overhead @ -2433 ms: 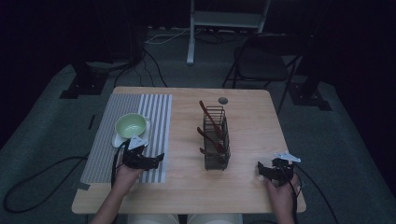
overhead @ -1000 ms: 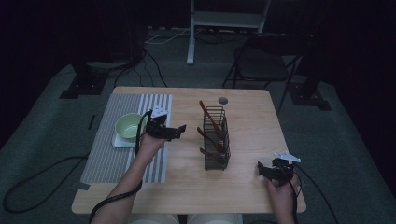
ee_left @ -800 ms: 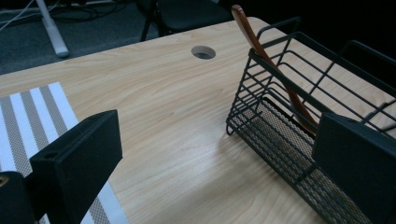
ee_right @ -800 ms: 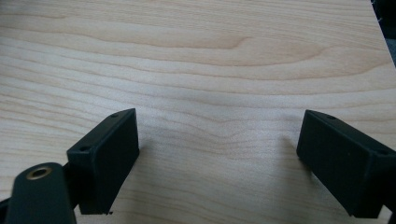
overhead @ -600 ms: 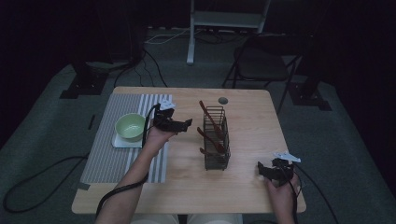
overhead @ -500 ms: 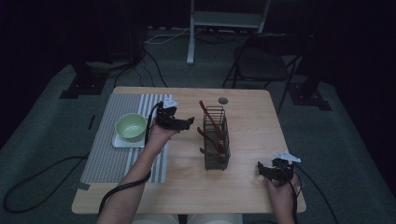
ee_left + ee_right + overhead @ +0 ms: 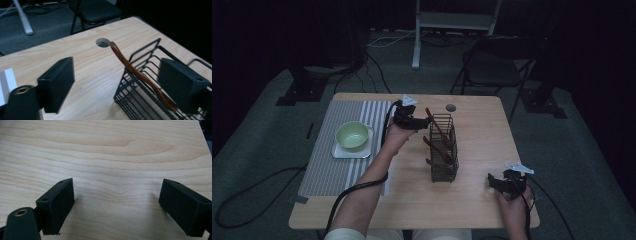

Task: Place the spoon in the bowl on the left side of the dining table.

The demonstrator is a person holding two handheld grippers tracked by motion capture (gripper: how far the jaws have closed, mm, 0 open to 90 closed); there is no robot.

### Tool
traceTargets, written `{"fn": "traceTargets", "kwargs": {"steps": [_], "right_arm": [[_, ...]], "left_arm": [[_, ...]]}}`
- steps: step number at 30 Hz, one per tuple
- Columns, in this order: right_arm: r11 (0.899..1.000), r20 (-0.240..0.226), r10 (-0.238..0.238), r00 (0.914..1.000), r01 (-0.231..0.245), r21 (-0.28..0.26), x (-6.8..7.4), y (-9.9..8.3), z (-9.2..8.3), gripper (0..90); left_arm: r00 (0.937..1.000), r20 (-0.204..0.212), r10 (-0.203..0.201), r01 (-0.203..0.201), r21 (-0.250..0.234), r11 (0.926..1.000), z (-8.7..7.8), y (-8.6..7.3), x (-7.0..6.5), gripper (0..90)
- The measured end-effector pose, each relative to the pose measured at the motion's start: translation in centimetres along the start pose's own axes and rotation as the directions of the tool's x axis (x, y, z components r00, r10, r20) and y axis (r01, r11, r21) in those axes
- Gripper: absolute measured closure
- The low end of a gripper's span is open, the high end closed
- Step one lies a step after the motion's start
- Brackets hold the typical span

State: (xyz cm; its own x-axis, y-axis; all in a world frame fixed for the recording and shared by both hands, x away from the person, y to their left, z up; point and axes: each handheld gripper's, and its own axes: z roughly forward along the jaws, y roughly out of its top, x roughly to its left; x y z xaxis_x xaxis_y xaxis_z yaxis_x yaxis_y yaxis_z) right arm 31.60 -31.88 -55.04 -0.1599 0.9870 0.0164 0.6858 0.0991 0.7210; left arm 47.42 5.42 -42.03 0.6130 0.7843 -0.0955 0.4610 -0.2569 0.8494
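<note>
Fingers of both grippers apart, left gripper point(image 7: 424, 121) beside wire basket point(image 7: 444, 150), brown utensil handle point(image 7: 140, 75) between.

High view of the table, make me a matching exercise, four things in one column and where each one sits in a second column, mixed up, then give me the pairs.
Things:
1. green bowl
2. brown utensils
3. left gripper
4. right gripper

Places:
A. near the front right corner of the table
B. on a white plate over the striped mat
C. just beside the far end of the wire basket, jaws open
D. standing inside the wire basket

Pairs: 1-B, 2-D, 3-C, 4-A
</note>
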Motion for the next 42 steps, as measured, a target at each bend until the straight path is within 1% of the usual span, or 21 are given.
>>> {"fn": "traceTargets", "kwargs": {"steps": [1, 2, 4, 5, 9, 11, 12, 16, 18, 19, 21, 25, 29, 30, 33, 35, 36, 37, 38, 39, 42], "right_arm": [[1.0, 0.0, 0.0, 1.0, 0.0, 0.0, 0.0, 0.0, 0.0, 12.2], [1.0, 0.0, 0.0, 1.0, 0.0, 0.0, 0.0, 0.0, 0.0, 12.2], [1.0, 0.0, 0.0, 1.0, 0.0, 0.0, 0.0, 0.0, 0.0, 12.3], [1.0, 0.0, 0.0, 1.0, 0.0, 0.0, 0.0, 0.0, 0.0, 12.2], [1.0, 0.0, 0.001, 1.0, -0.001, 0.0, 0.0, 0.0, 0.0, 12.2], [1.0, 0.0, 0.001, 1.0, -0.001, 0.0, 0.0, 0.0, 0.0, 12.3], [1.0, 0.0, 0.0, 1.0, 0.0, 0.0, 0.0, 0.0, 0.0, 12.2], [1.0, 0.0, 0.0, 1.0, 0.0, -0.001, 0.0, 0.0, 0.0, 12.3], [1.0, 0.0, 0.0, 1.0, 0.0, 0.0, 0.0, 0.0, 0.0, 12.3], [1.0, -0.001, 0.0, 1.0, 0.0, 0.0, 0.0, 0.0, 0.0, 12.4], [1.0, -0.001, 0.0, 1.0, 0.0, 0.0, 0.0, 0.0, 0.0, 12.4], [1.0, -0.001, 0.0, 1.0, 0.0, 0.0, 0.0, 0.0, 0.0, 12.4], [1.0, -0.001, 0.0, 1.0, 0.0, 0.0, 0.0, 0.0, 0.0, 12.4], [1.0, -0.001, -0.001, 1.0, 0.001, 0.0, 0.0, 0.0, 0.0, 12.4], [1.0, -0.001, -0.001, 1.0, 0.001, 0.0, 0.0, 0.0, 0.0, 12.4], [1.0, -0.001, 0.0, 1.0, 0.0, 0.0, 0.0, 0.0, 0.0, 12.4], [1.0, -0.001, -0.001, 1.0, 0.001, 0.0, 0.0, 0.0, 0.0, 12.4], [1.0, -0.001, -0.001, 1.0, 0.001, 0.0, 0.0, 0.0, 0.0, 12.4], [1.0, -0.001, -0.001, 1.0, 0.001, 0.0, 0.0, 0.0, 0.0, 12.4], [1.0, -0.001, -0.001, 1.0, 0.001, 0.0, 0.0, 0.0, 0.0, 12.4], [1.0, -0.001, -0.001, 1.0, 0.001, 0.0, 0.0, 0.0, 0.0, 12.4]], "left_arm": [[1.0, 0.008, -0.001, 0.001, -0.002, 1.0, 0.2, 0.1, 0.0, 17.5], [0.9999, 0.011, -0.002, 0.002, -0.005, 1.0, 0.4, 0.1, -0.1, 24.8], [0.9998, 0.017, 0.005, -0.005, -0.002, 1.0, 0.9, 0.2, -0.2, 27.2], [0.9994, 0.034, 0.001, 0.0, -0.004, 1.0, 1.1, 0.2, -0.2, 34.5], [0.9992, 0.041, -0.004, 0.004, 0.002, 1.0, 1.9, 0.2, -0.3, 41.1], [0.9987, 0.049, -0.015, 0.015, 0.006, 0.9999, 2.2, 0.0, -0.2, 47.6], [0.9991, 0.038, -0.019, 0.018, 0.003, 0.9998, 2.3, 0.0, -0.1, 49.9], [0.9947, 0.079, -0.065, 0.067, -0.022, 0.9975, 2.4, 0.0, 0.1, 61.2], [0.9961, 0.072, -0.052, 0.054, -0.025, 0.9982, 2.4, 0.1, -0.1, 62.8], [0.9961, 0.074, -0.047, 0.049, -0.022, 0.9986, 2.4, 0.1, -0.1, 66.2], [0.996, 0.075, -0.048, 0.05, -0.021, 0.9985, 2.4, 0.1, -0.1, 66.7], [0.9964, 0.071, -0.047, 0.05, -0.044, 0.9978, 2.2, 0.2, -0.2, 76.7], [0.9953, 0.081, -0.052, 0.056, -0.045, 0.9974, 2.1, 0.2, -0.2, 78.2], [0.9931, 0.104, -0.055, 0.061, -0.054, 0.9967, 1.9, 0.2, -0.2, 79.2], [0.9924, 0.113, -0.049, 0.056, -0.057, 0.9968, 1.8, 0.3, -0.5, 80.4], [0.99, 0.13, -0.055, 0.065, -0.074, 0.9951, 1.5, 0.3, -0.7, 82.5], [0.987, 0.15, -0.059, 0.072, -0.085, 0.9938, 1.4, 0.5, -1.0, 83.5], [0.987, 0.15, -0.059, 0.072, -0.085, 0.9938, 1.4, 0.5, -1.0, 84.0], [0.9882, 0.15, -0.032, 0.046, -0.09, 0.9949, 1.3, 0.7, -1.5, 84.0], [0.9882, 0.15, -0.032, 0.046, -0.09, 0.9949, 1.3, 0.7, -1.5, 84.1], [0.9872, 0.159, 0.017, -0.002, -0.093, 0.9957, 1.3, 0.9, -2.5, 84.1]]}}
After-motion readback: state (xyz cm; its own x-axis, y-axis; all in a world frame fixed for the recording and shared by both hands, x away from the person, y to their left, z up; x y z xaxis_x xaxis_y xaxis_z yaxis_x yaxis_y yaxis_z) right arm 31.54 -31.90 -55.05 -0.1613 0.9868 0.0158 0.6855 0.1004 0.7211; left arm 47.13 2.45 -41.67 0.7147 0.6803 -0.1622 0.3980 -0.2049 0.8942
